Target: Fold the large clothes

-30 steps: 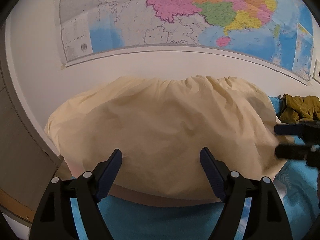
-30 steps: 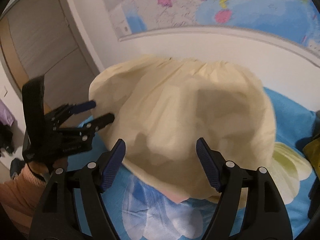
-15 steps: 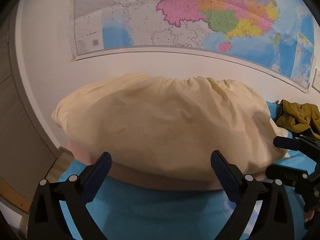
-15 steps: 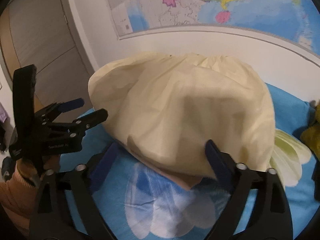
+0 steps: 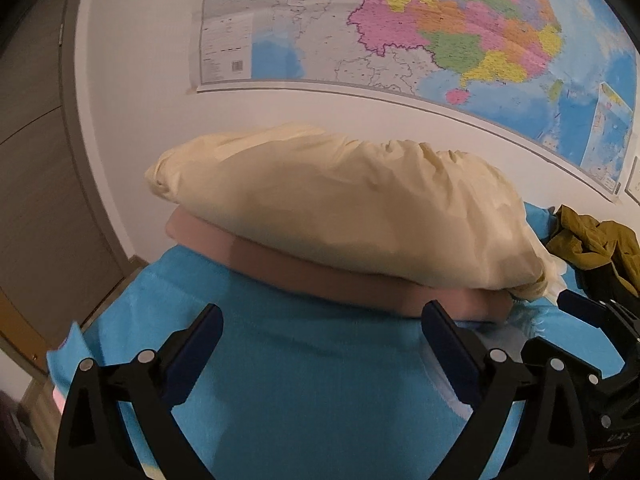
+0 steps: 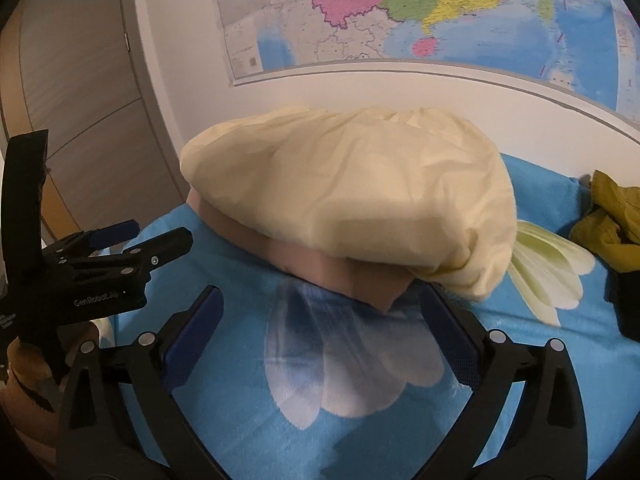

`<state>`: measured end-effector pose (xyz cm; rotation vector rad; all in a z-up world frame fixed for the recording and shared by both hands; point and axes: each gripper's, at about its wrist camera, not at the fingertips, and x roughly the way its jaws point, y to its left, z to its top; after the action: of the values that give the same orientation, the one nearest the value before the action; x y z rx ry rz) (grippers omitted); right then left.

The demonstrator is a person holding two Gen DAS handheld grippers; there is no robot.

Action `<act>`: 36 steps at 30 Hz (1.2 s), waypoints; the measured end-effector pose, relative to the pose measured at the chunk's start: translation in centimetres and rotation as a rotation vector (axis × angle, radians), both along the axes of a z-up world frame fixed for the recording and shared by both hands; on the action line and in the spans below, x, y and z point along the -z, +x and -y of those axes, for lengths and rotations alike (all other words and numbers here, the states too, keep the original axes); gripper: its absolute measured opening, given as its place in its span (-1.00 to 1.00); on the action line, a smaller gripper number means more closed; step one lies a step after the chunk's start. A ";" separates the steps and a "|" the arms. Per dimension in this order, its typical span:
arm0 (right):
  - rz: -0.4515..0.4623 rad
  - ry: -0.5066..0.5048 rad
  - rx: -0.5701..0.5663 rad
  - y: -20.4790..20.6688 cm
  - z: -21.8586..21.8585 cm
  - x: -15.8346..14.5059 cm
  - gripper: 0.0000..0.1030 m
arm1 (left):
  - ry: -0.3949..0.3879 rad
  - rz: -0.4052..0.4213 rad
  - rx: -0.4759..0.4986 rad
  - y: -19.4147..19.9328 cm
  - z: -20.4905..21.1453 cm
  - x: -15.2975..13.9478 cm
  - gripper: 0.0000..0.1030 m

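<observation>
Garments numbered three: one cream garment (image 5: 352,216) folded on top of one pink garment (image 5: 320,272), both at the far edge of the blue bedsheet (image 5: 304,384) below one wall map (image 5: 440,28), and one olive garment (image 5: 592,244) crumpled well apart at the right. Two grippers were in view. The left gripper (image 5: 322,338) and the right gripper (image 6: 320,322) had both just been opening; each stood spread wide and released, with only sheet between the jaws. A second earlier the cream cloth lay right at their fingertips; now both grippers stood clear of the pile.
</observation>
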<state>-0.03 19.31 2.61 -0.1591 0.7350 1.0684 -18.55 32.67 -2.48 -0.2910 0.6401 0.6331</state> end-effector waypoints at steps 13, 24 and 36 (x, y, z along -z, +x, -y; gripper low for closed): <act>0.023 0.018 0.023 -1.4 2.2 -0.7 0.89 | -0.017 0.004 -0.004 -0.8 2.2 -0.3 0.87; 0.029 0.021 0.029 -2.0 2.5 -0.9 0.89 | 0.005 0.003 -0.013 -1.1 3.4 -0.6 0.86; 0.024 0.020 0.033 -2.2 2.8 -0.9 0.89 | 0.017 0.002 -0.009 -1.2 3.7 -0.7 0.87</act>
<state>-2.21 16.48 3.49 -0.1422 0.7033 1.0405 -19.76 28.93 -1.75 -0.2790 0.6315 0.6462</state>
